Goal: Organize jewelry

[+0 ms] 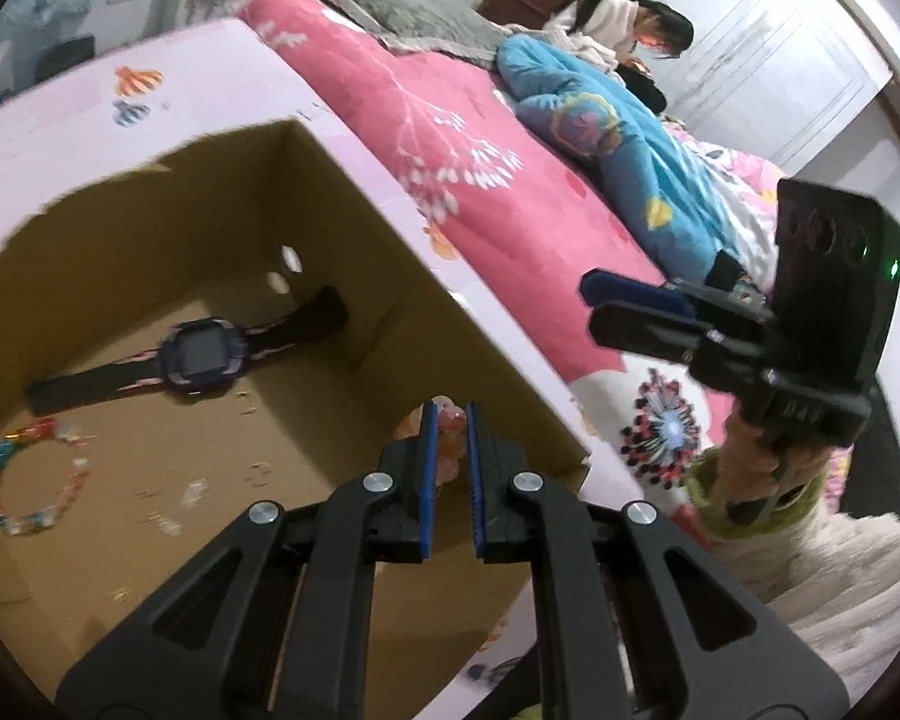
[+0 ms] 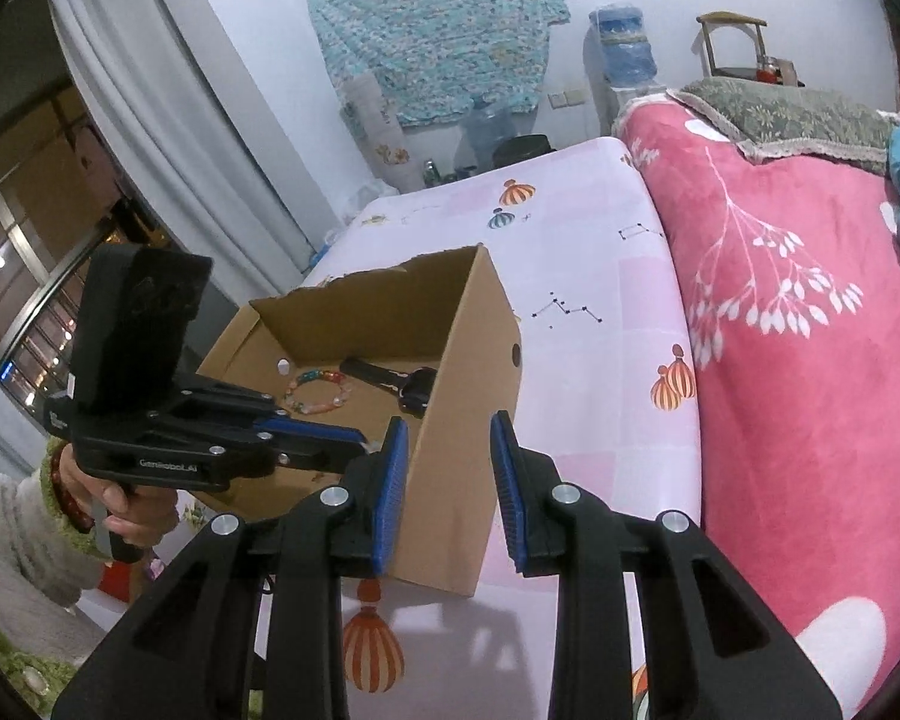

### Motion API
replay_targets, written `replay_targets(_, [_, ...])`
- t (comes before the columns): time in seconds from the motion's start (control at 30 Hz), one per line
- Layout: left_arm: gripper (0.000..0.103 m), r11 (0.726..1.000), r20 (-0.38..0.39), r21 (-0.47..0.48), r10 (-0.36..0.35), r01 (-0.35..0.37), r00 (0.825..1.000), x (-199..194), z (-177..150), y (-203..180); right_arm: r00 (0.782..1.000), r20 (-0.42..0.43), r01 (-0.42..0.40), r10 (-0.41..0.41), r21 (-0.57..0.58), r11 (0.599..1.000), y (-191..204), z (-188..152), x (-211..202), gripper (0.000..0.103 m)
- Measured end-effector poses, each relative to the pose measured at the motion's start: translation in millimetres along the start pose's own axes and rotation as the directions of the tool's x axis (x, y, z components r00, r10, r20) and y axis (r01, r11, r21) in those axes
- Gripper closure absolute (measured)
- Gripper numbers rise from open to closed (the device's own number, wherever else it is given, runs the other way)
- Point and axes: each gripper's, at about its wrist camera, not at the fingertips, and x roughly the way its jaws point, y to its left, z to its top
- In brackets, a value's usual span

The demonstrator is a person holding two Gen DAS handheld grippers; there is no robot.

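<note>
An open cardboard box (image 1: 210, 210) (image 2: 474, 324) stands on a pale pink sheet. On its floor lie a purple smartwatch (image 1: 198, 354) (image 2: 417, 390) and a colourful bead bracelet (image 1: 36, 480) (image 2: 318, 390). My left gripper (image 1: 451, 411) (image 2: 360, 438) hangs over the box's near corner, shut on a small pale pink beaded piece (image 1: 452, 447); I cannot make out its exact kind. My right gripper (image 2: 449, 423) (image 1: 593, 306) is open with nothing between its fingers. It hovers outside the box, in front of the box's outer side wall.
The box stands on the pink-and-white patterned sheet (image 2: 570, 252), beside a bright pink blanket (image 2: 810, 360). A blue quilt (image 1: 630, 150) lies farther along the bed, and a person (image 1: 618, 30) sits at its far end. Curtains and a window (image 2: 60, 240) are to the left.
</note>
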Motion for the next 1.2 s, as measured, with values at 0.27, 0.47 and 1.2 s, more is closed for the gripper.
replay_targets(0.27, [0.073,0.988,-0.070,-0.145,0.042,-0.052,0.997,18.2,2.1,34.2,1.000,-0.013,0.025,-0.024,0.034,0.999,-16.4,-5.9,8.0,0.075])
replay_targets(0.47, [0.063,0.983,0.106,-0.125,0.148,-0.134,0.983,-44.5,-11.7,28.1,1.000,0.007,0.015,-0.016,0.059,0.998,-15.8,-8.6,4.4,0.073])
replay_targets(1.2, [0.013,0.793,0.305,-0.609,0.213,0.018,0.928,-144.4,-167.3,130.8,0.978,-0.211,0.041,0.000,0.190,0.981,21.7,-28.7,72.6,0.044])
